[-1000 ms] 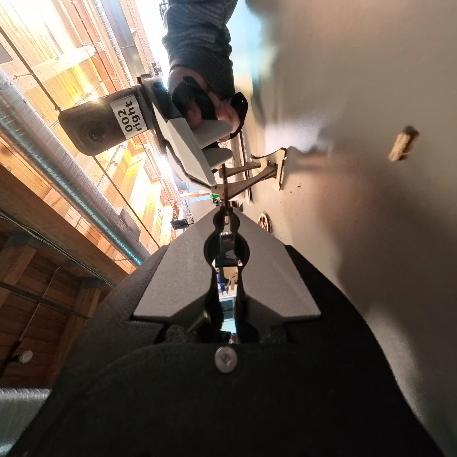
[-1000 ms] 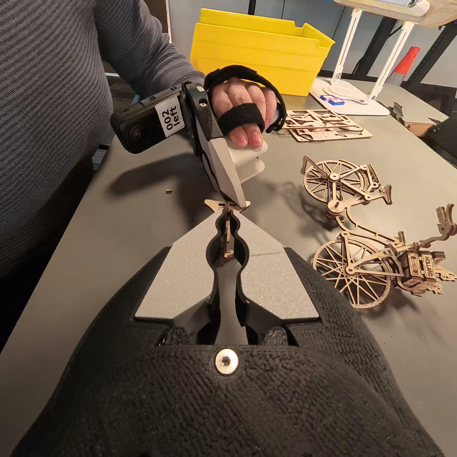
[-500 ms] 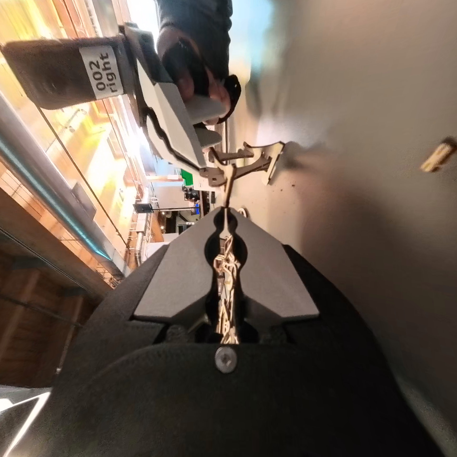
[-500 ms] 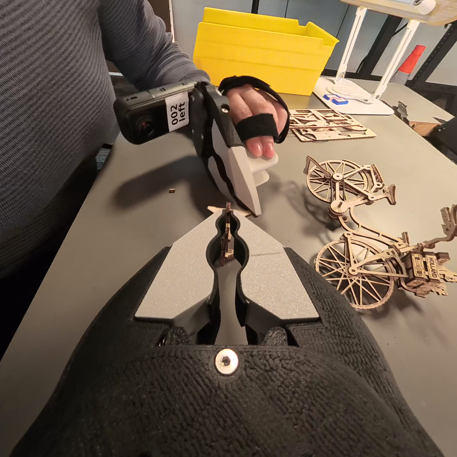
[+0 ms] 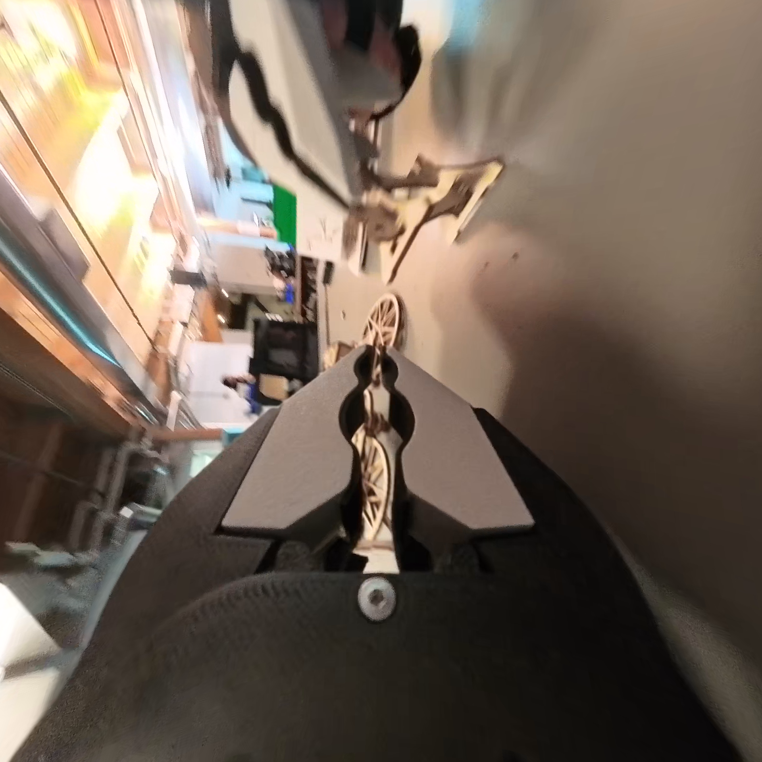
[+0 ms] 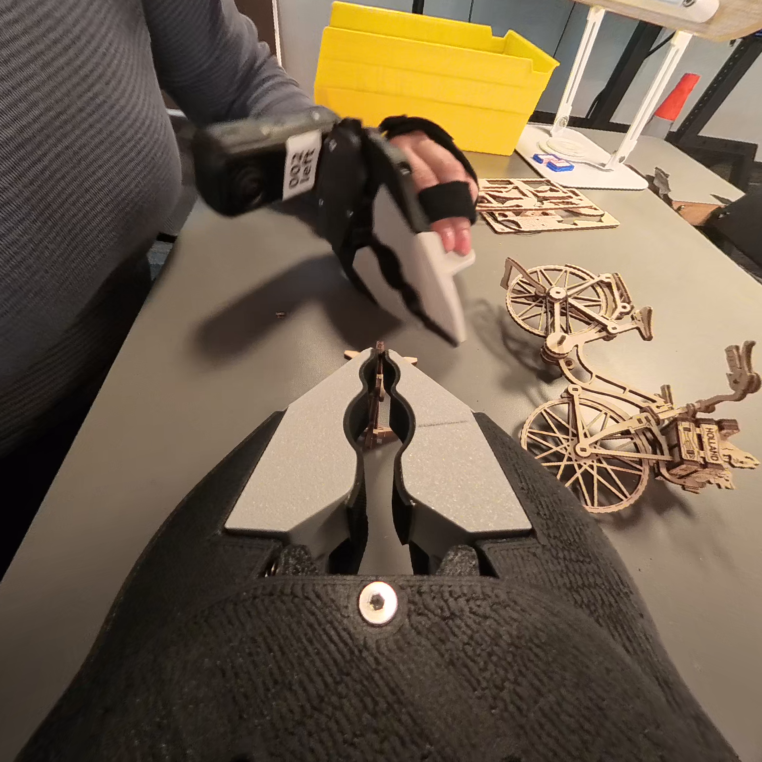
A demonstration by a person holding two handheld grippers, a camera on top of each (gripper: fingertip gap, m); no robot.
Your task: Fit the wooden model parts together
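My right gripper (image 6: 380, 352) is shut on a small wooden part (image 6: 375, 398) and holds it upright just above the grey table (image 6: 173, 396). In the left wrist view this gripper (image 5: 350, 181) shows blurred at the top, with the part (image 5: 429, 194) sticking out toward the table. My left gripper (image 5: 376, 354) is shut and holds nothing. In the right wrist view it (image 6: 449, 334) hangs tilted above the table, between the part and the wooden bicycle (image 6: 598, 396). A wheel of the bicycle (image 5: 383, 321) lies just beyond the left fingertips.
A yellow bin (image 6: 420, 78) stands at the back of the table. Flat wooden cut-out sheets (image 6: 544, 206) lie in front of it. A white stand (image 6: 585, 165) is at the back right. The person's grey sleeve (image 6: 82, 165) fills the left side. The wooden bicycle (image 6: 598, 396) sits 9 cm or so from the ends of my left fingers.
My left gripper has left the part in the right gripper and swung right toward the bicycle. The right gripper has stayed shut on the part, almost still.
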